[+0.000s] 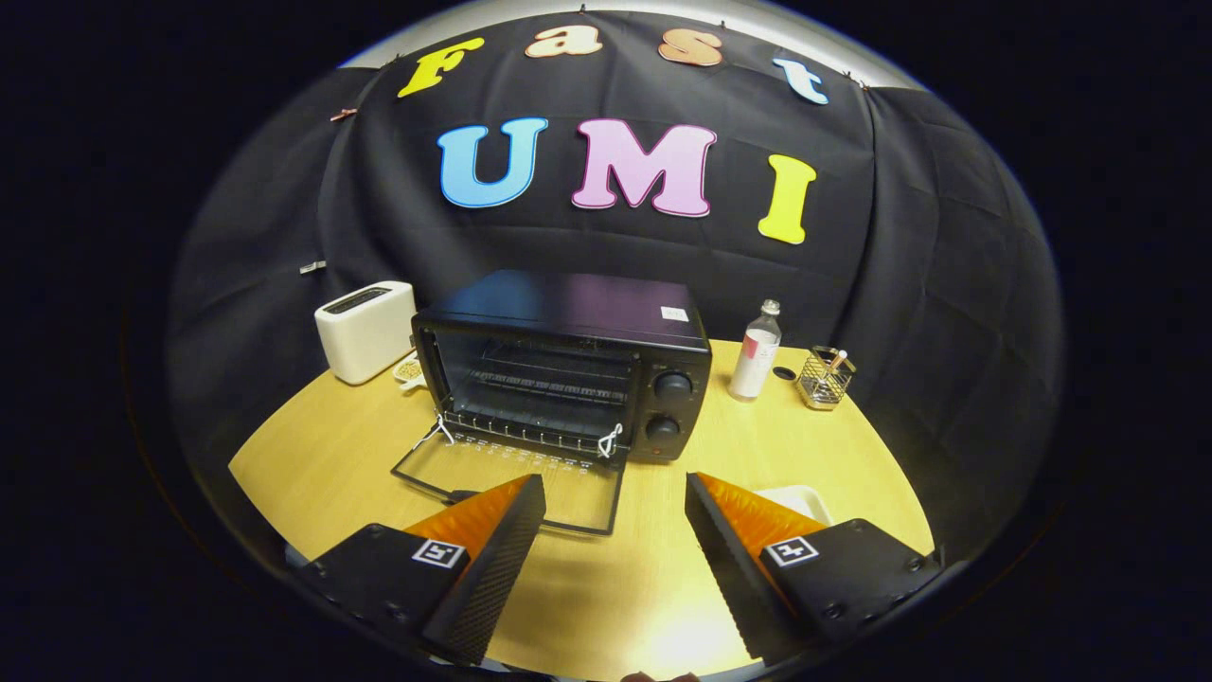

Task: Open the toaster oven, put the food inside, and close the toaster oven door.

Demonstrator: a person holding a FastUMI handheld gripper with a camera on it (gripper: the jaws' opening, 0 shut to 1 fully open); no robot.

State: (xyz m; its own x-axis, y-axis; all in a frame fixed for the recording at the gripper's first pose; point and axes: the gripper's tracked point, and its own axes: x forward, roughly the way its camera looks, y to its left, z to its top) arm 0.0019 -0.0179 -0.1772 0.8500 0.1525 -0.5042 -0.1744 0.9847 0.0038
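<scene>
At ten o'clock from the fingers a pale toaster (365,330) stands at the back of the wooden table (312,455), with a small dish (409,371) tucked between it and the toaster oven (568,365), out of the working path. The toaster oven sits at twelve o'clock, its door (511,478) already dropped flat onto the table toward the gripper (615,493), so the rack is open for loading. The gripper's fingers are spread wide and hold nothing, hovering just short of the door's front edge. At one o'clock, beyond the oven's knobs, stand a bottle (756,352) and a wire holder (823,379). A white tray (800,500) peeks from behind the right finger; it probably carries the food, though that is hidden. Black cloth walls the booth behind.
</scene>
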